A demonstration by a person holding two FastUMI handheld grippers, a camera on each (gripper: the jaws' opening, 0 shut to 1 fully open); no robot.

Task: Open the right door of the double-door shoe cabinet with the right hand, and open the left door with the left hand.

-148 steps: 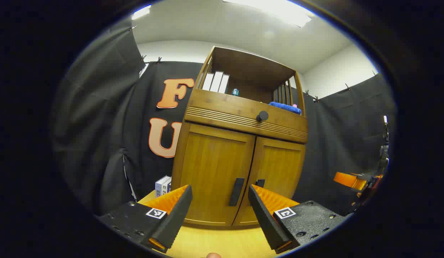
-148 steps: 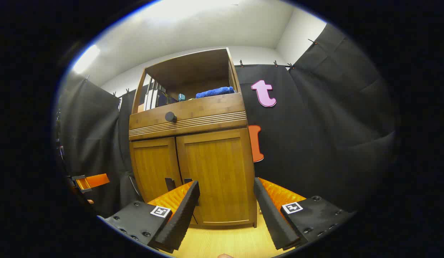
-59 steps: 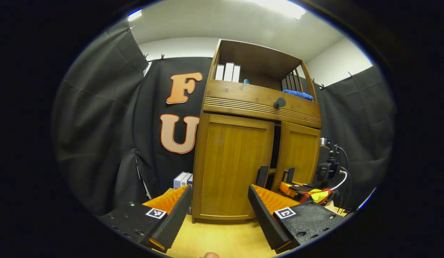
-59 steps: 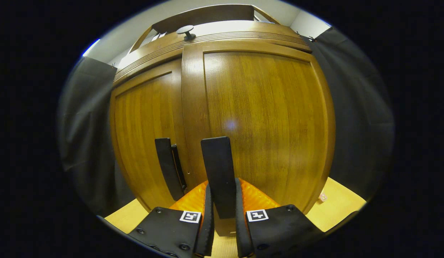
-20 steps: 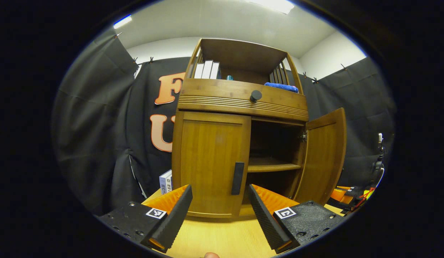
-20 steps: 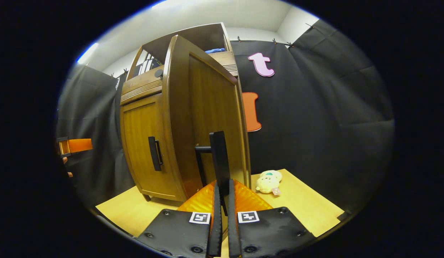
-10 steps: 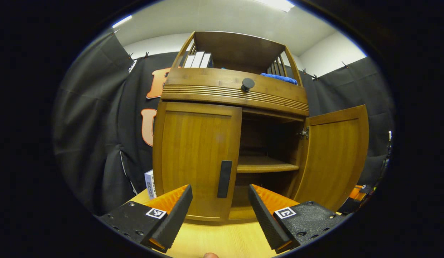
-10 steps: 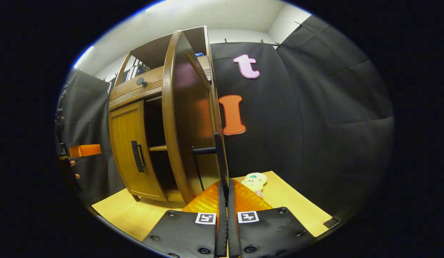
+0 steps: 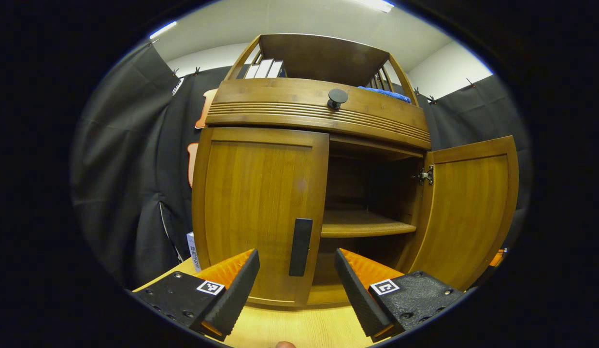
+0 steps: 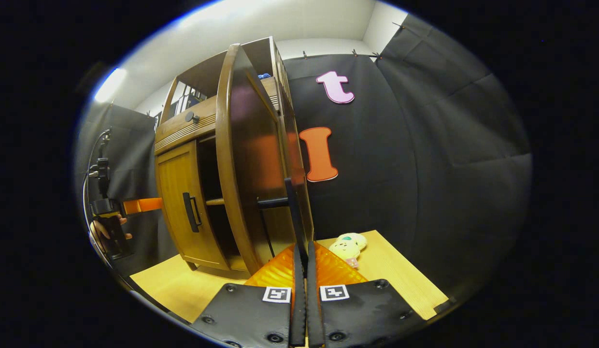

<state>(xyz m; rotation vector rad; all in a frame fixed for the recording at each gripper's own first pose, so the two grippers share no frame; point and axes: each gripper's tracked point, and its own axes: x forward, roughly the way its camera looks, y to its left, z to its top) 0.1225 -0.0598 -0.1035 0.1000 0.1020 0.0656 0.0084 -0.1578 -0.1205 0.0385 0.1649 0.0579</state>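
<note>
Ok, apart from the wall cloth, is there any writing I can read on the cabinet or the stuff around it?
Box left of the cabinet: print too small to read.
Binders on the top shelf: nothing legible.
Left gripper and right gripper, shut on the right door handle: square coded markers, no words.
Cabinet itself: no text.
</note>
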